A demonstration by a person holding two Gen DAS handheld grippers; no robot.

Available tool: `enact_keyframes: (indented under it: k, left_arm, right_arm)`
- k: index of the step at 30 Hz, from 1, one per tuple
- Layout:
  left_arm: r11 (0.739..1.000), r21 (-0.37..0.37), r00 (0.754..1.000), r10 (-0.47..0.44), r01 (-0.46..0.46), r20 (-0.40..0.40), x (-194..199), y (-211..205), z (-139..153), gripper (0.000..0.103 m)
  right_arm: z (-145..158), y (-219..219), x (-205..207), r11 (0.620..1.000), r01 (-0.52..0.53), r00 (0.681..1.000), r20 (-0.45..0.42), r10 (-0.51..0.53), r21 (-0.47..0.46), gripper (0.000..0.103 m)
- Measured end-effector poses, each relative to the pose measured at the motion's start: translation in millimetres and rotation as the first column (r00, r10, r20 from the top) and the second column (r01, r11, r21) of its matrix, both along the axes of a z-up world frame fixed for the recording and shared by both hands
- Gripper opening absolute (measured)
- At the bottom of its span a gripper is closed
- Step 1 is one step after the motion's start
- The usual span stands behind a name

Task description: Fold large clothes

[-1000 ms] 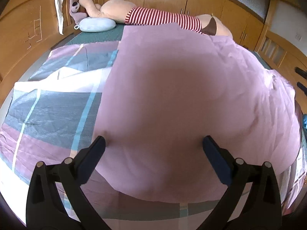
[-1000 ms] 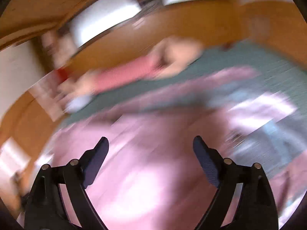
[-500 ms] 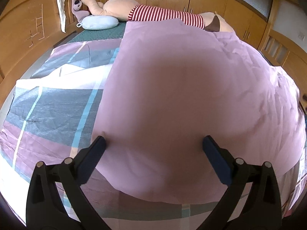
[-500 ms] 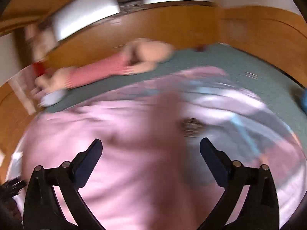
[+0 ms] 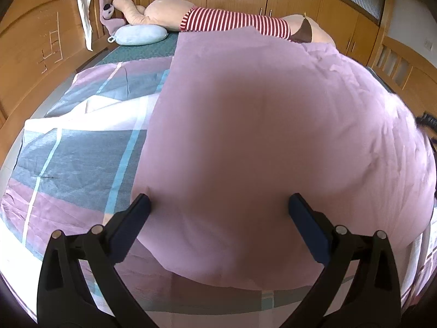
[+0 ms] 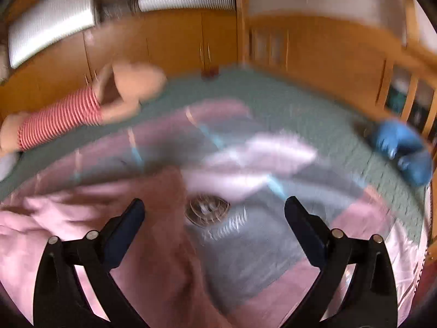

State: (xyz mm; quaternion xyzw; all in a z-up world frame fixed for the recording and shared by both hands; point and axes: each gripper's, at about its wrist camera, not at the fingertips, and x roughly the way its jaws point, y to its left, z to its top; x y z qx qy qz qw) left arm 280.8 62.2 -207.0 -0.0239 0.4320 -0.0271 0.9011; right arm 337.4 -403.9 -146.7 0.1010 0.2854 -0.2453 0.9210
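Observation:
A large pink sheet [image 5: 259,136] lies folded over a plaid cover [image 5: 76,147] on the bed. My left gripper [image 5: 218,207] is open and empty, hovering just above the sheet's near edge. In the blurred right wrist view the pink sheet [image 6: 82,218] lies at the left, with the plaid cover [image 6: 251,180] and a round printed logo [image 6: 207,207] beyond it. My right gripper [image 6: 214,207] is open and empty above the sheet's edge.
A big plush toy in a red striped shirt [image 5: 232,22] and a pale blue pillow [image 5: 139,35] lie at the bed's far end. A blue object [image 6: 404,147] lies on the green mattress cover at the right. Wooden bed rails and cupboards surround the bed.
The right gripper has swung fast to the right across the bed, and its view is blurred throughout. The left gripper has moved slightly nearer the sheet; both stay open.

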Motion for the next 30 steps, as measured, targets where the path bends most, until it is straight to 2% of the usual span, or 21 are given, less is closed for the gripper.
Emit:
enact_keyframes:
  k: [1,3,5,6,9,10,12,14,16,18,21,23,25,27,30]
  left_arm:
    - [1.000,-0.004,1.000,0.003,-0.003,-0.005,0.3,0.5,-1.2,0.101]
    - [1.000,-0.009,1.000,0.008,-0.008,-0.007,1.0,0.7,-2.5,0.101]
    - [1.000,-0.003,1.000,0.011,-0.011,-0.006,1.2,-0.1,-3.5,0.101]
    - [1.000,0.002,1.000,0.013,-0.013,-0.006,1.1,-0.8,-4.0,0.101]
    - [1.000,0.016,1.000,0.021,-0.021,-0.015,1.5,-3.5,-5.2,0.101]
    - [1.000,0.017,1.000,0.023,-0.022,-0.021,2.0,-3.7,-5.3,0.101]
    - [1.000,0.013,0.999,0.022,-0.022,-0.036,2.1,-2.6,-5.7,0.101]
    - [1.000,0.000,0.999,0.020,-0.020,-0.046,2.0,-0.1,-4.7,0.101]
    - [1.000,0.001,0.998,0.026,-0.026,-0.049,1.4,1.7,-2.1,0.101]
    - [0.999,0.012,0.998,0.036,-0.036,-0.049,-0.7,2.6,1.4,0.101]
    - [1.000,0.003,1.000,0.017,-0.017,-0.023,-10.4,-1.3,15.7,0.101]
    - [1.000,0.008,1.000,-0.013,0.013,0.017,-18.2,-8.3,27.0,0.101]
    - [0.998,0.039,0.997,-0.042,0.040,0.059,-25.6,-19.8,37.4,0.101]
    - [0.996,0.065,0.995,-0.069,0.065,0.072,-29.2,-30.1,40.0,0.101]
    - [0.988,0.120,0.994,-0.101,0.094,0.052,-31.9,-42.6,33.3,0.101]
  right_arm:
    - [10.2,18.2,-7.5,0.995,-0.099,0.995,0.029,0.099,0.014,0.102]
    - [24.4,52.8,-18.6,0.970,-0.242,0.970,0.034,0.241,0.026,0.102]
    - [25.9,97.4,-35.6,0.918,-0.396,0.918,0.017,0.396,0.027,0.102]
    - [21.2,118.7,-41.6,0.884,-0.466,0.884,-0.018,0.467,0.025,0.102]
    - [-8.8,154.7,-45.7,0.828,-0.560,0.815,-0.154,0.558,0.035,0.102]
    - [-22.4,149.9,-44.1,0.836,-0.545,0.814,-0.196,0.547,0.067,0.102]
    - [-38.7,124.2,-46.5,0.874,-0.475,0.853,-0.190,0.486,0.105,0.102]
    - [-46.0,88.3,-55.5,0.927,-0.357,0.911,-0.180,0.372,0.113,0.102]
    - [-44.7,48.9,-66.7,0.981,-0.162,0.963,-0.200,0.181,0.111,0.102]
    - [-41.6,39.3,-74.3,0.995,-0.055,0.973,-0.219,0.074,0.089,0.102]
    - [-20.5,68.3,-91.2,0.985,-0.169,0.974,-0.145,0.173,0.035,0.102]
    - [-14.1,102.1,-98.6,0.955,-0.297,0.947,-0.130,0.294,-0.002,0.102]
    - [-24.0,120.8,-96.4,0.930,-0.366,0.914,-0.171,0.368,0.042,0.102]
    - [-41.9,118.0,-86.1,0.929,-0.351,0.904,-0.217,0.369,0.120,0.102]
    - [-57.0,92.1,-87.7,0.929,-0.300,0.921,-0.188,0.342,0.218,0.102]
